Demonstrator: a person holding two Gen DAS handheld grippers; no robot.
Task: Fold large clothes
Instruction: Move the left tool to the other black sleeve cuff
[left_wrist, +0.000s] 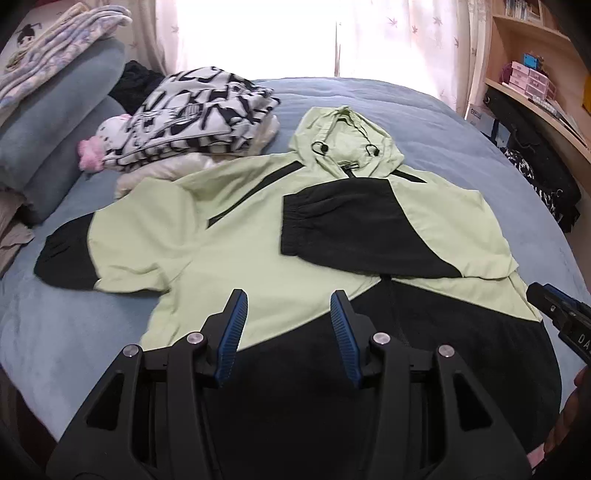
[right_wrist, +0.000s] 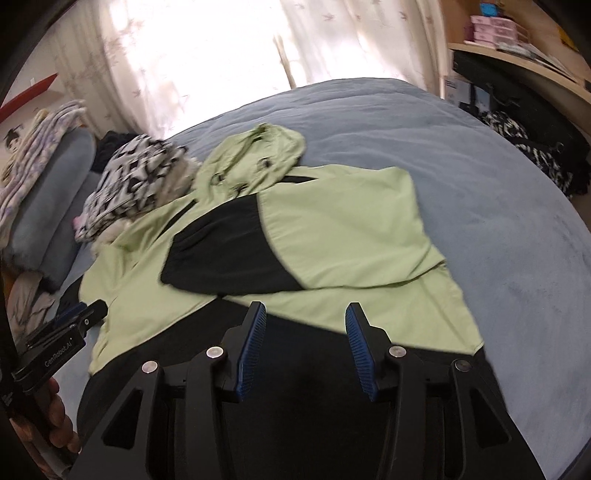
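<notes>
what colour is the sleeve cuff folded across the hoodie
Black, on the cuff of the light green hoodie; clearest in the left wrist view.

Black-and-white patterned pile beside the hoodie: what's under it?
Under the patterned pile a cream-white garment sticks out, and a pink-and-white fluffy item shows at its left end. The hoodie shoulder overlaps the cream edge. How far either reaches underneath is covered.

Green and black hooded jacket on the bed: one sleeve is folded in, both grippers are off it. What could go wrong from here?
1. The folded sleeve lies loose on the jacket; the next fold could slide it off.
2. The other sleeve still sticks out, so folding now may bunch.
3. The folded patterned pile touches the jacket's shoulder and might get dragged.
Left gripper and right gripper are open.
</notes>
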